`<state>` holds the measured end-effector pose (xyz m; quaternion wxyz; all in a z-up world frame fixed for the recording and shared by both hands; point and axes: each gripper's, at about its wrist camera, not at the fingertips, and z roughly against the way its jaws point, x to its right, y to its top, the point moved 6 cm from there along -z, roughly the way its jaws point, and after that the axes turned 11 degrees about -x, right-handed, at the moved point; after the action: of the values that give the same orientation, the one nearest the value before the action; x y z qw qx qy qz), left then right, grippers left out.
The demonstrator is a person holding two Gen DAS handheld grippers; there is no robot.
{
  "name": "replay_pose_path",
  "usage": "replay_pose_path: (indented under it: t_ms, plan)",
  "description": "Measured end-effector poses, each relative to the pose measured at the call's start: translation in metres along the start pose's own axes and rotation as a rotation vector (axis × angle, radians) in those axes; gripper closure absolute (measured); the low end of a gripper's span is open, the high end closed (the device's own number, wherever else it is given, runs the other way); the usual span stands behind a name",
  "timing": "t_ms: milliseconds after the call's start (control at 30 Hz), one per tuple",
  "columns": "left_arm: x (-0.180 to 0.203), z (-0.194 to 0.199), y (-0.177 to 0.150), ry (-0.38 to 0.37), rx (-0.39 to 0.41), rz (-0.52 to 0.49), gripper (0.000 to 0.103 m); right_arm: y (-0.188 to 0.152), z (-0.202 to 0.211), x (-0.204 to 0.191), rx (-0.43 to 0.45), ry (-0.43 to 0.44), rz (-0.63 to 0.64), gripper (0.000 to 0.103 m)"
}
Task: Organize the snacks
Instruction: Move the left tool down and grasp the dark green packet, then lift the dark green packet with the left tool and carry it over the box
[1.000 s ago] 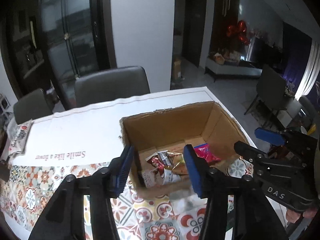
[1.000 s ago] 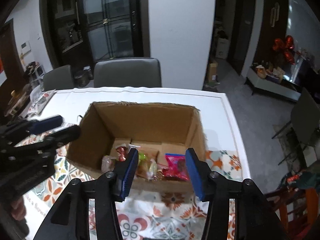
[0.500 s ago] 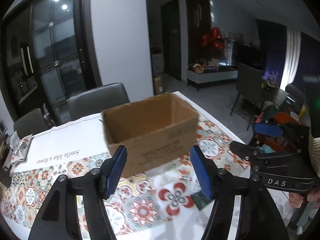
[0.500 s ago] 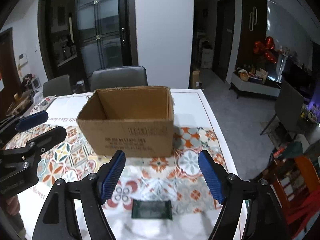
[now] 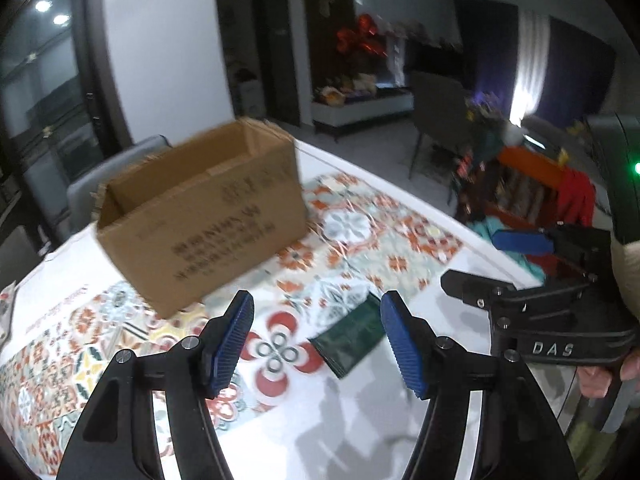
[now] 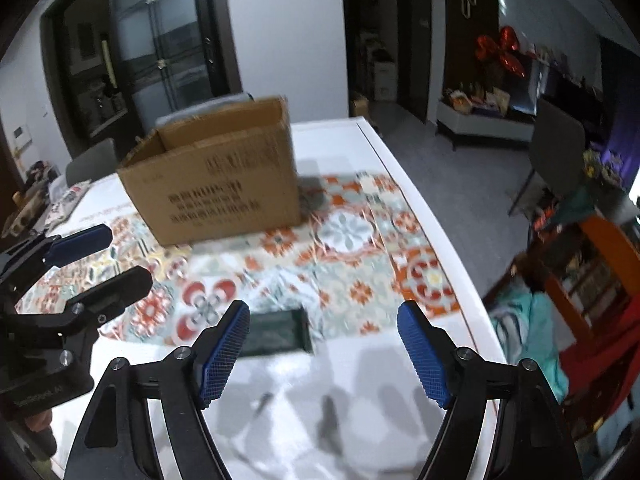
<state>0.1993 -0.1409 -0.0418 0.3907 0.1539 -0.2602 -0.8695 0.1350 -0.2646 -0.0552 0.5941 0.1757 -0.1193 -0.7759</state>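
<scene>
Snacks table (image 5: 404,216): I saw a white top with a patterned tile-print cloth (image 6: 352,232) spread over it.
Cardboard box (image 5: 208,216): it stood open-topped on the cloth, toward the far side.
Right claw (image 6: 324,350): I had its jaws wide, with nothing between the blue pads, above the table's near edge.
Left claw (image 5: 316,342): likewise wide and empty.
Dark green packet (image 5: 350,338): it lay flat on the table, near the claws, well apart from the box.
</scene>
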Motion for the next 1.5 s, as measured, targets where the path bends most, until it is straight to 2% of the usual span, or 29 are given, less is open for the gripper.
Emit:
replay_pose_path:
  t_ms: [367,600,967,1133,1167,1200,1300,1500]
  plan:
    - [0.022,-0.069,-0.017,-0.080,-0.158,-0.115,0.038,-0.038,-0.052,0.021,-0.166,-0.004,-0.080,0.026]
    - [0.029,-0.101,-0.021,-0.089,-0.240,-0.181,0.036,-0.040,-0.064,0.024,-0.205,-0.026,-0.097,0.026]
    - [0.029,-0.136,-0.019,-0.079,-0.298,-0.215,0.034,-0.038,-0.075,0.025,-0.232,-0.067,-0.081,0.026]
    - [0.025,-0.141,-0.015,-0.081,-0.295,-0.173,0.035,-0.036,-0.077,0.026,-0.233,-0.071,-0.086,0.026]
    - [0.024,-0.142,-0.015,-0.101,-0.298,-0.158,0.038,-0.036,-0.077,0.026,-0.233,-0.072,-0.085,0.026]
    - [0.024,-0.142,-0.015,-0.124,-0.303,-0.142,0.047,-0.035,-0.077,0.026,-0.231,-0.075,-0.083,0.026]
    - [0.022,-0.141,-0.016,-0.146,-0.306,-0.101,0.055,-0.035,-0.076,0.026,-0.230,-0.074,-0.082,0.026]
    - [0.016,-0.130,-0.020,-0.124,-0.293,-0.031,0.056,-0.033,-0.074,0.023,-0.221,-0.067,-0.070,0.026]
